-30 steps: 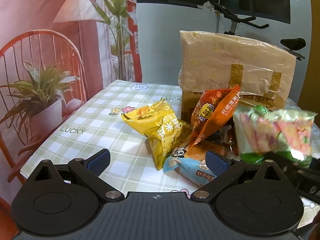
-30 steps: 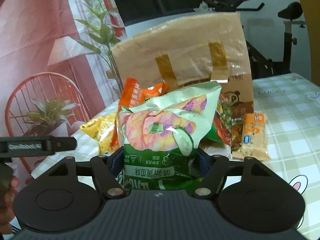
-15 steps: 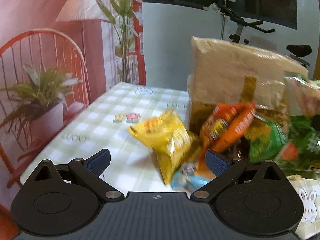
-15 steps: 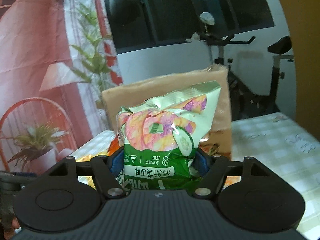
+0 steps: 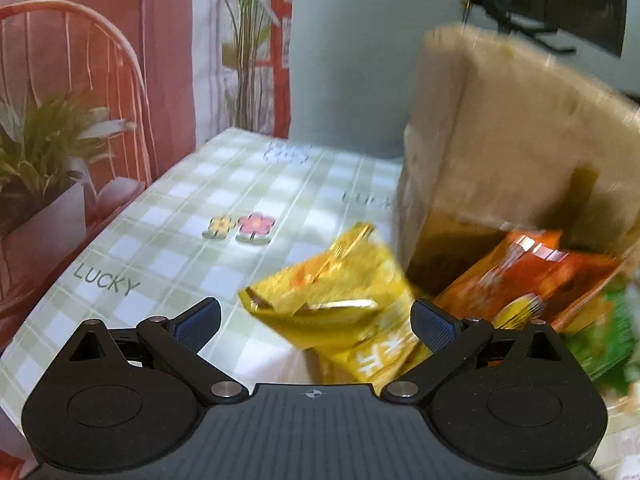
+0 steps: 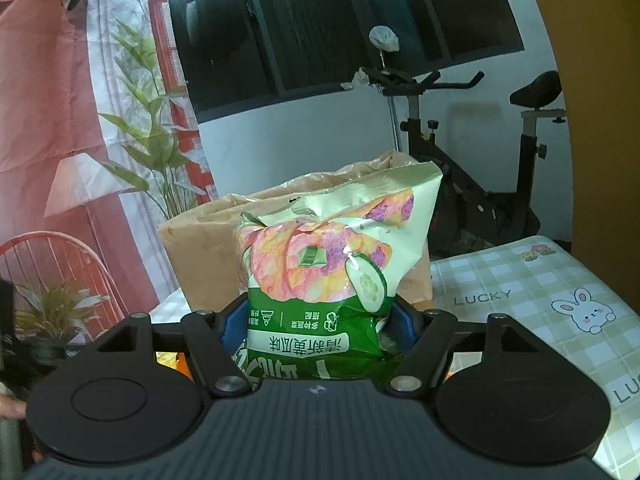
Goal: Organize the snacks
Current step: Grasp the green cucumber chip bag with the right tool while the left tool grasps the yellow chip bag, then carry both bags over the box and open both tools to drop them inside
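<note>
Up above the table (image 6: 520,300), in front of the open top of the brown paper bag (image 6: 208,252), the green cucumber chips bag (image 6: 332,280) is hanging in the right gripper (image 6: 320,328), whose jaws are pinching its lower half about midway closed. A second ago that same bag was sitting low in front of the snack pile with the brown bag towering behind it; now it's riding high enough that the brown bag's crumpled rim is peeking out behind its top, so the lift looks basically done and the drop-in is probably what's coming next.

Meanwhile the left gripper (image 5: 316,316) is standing wide with nothing in it, and it's been sliding in on the yellow snack bag (image 5: 340,304), which is now lying right between the blue pads without them touching it. That yellow one is sitting on the checked cloth toward the left front of the pile, leaning next to the orange snack bag (image 5: 532,276), both just in front of the brown bag. The left view is pretty blurry, so details on the right side of the pile are mush. Looks like two snacks are getting handled at once.
</note>
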Motion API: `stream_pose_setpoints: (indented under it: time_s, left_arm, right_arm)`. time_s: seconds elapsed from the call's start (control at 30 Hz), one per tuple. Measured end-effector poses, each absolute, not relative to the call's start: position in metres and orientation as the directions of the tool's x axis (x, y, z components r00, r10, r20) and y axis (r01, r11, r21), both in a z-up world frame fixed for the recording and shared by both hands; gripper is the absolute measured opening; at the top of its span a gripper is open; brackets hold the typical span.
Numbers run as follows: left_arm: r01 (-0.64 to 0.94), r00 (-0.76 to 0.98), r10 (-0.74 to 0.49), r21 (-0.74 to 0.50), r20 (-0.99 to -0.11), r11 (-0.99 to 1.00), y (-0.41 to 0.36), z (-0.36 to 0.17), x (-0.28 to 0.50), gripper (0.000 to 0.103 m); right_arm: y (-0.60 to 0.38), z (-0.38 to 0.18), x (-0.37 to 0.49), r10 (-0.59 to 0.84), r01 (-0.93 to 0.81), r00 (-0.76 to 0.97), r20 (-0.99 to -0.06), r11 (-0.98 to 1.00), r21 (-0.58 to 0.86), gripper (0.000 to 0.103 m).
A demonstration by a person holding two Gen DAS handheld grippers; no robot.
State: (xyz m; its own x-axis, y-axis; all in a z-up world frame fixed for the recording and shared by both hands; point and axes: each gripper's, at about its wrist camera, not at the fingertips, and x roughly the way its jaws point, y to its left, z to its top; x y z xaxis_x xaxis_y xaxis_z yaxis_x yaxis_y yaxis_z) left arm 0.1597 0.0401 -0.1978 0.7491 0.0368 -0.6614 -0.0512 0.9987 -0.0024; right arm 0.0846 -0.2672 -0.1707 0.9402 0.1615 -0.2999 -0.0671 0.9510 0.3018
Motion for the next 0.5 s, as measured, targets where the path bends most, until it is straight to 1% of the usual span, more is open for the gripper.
stream_pose_setpoints:
  time_s: [0.07, 0.2, 0.4, 0.43, 0.47, 0.5]
  left_arm:
    - [-0.052, 0.746, 0.039, 0.001, -0.665, 0.999, 0.041, -0.206, 0.164, 0.102]
    - [-0.031, 0.751, -0.021, -0.067, -0.660, 0.997, 0.044, -0.215, 0.170, 0.103]
    - [0.002, 0.744, -0.045, -0.064, -0.666, 0.998, 0.037, -0.229, 0.182, 0.103]
    - [0.009, 0.747, -0.050, -0.065, -0.663, 0.998, 0.037, -0.229, 0.182, 0.101]
    - [0.016, 0.751, -0.056, -0.066, -0.658, 0.998, 0.037, -0.229, 0.181, 0.092]
    - [0.027, 0.757, -0.064, -0.067, -0.650, 0.997, 0.035, -0.228, 0.180, 0.087]
  right_arm:
    - [-0.269, -0.171, 0.088, 0.169, -0.070, 0.936, -0.309, 0.949, 0.307, 0.071]
    - [-0.272, -0.173, 0.094, 0.173, -0.073, 0.930, -0.326, 0.952, 0.297, 0.071]
    - [-0.270, -0.175, 0.102, 0.188, -0.079, 0.918, -0.349, 0.950, 0.302, 0.071]
    - [-0.269, -0.176, 0.102, 0.188, -0.079, 0.917, -0.352, 0.950, 0.303, 0.071]
    - [-0.269, -0.177, 0.102, 0.189, -0.077, 0.915, -0.357, 0.949, 0.305, 0.071]
    - [-0.269, -0.178, 0.102, 0.188, -0.075, 0.914, -0.360, 0.949, 0.307, 0.071]
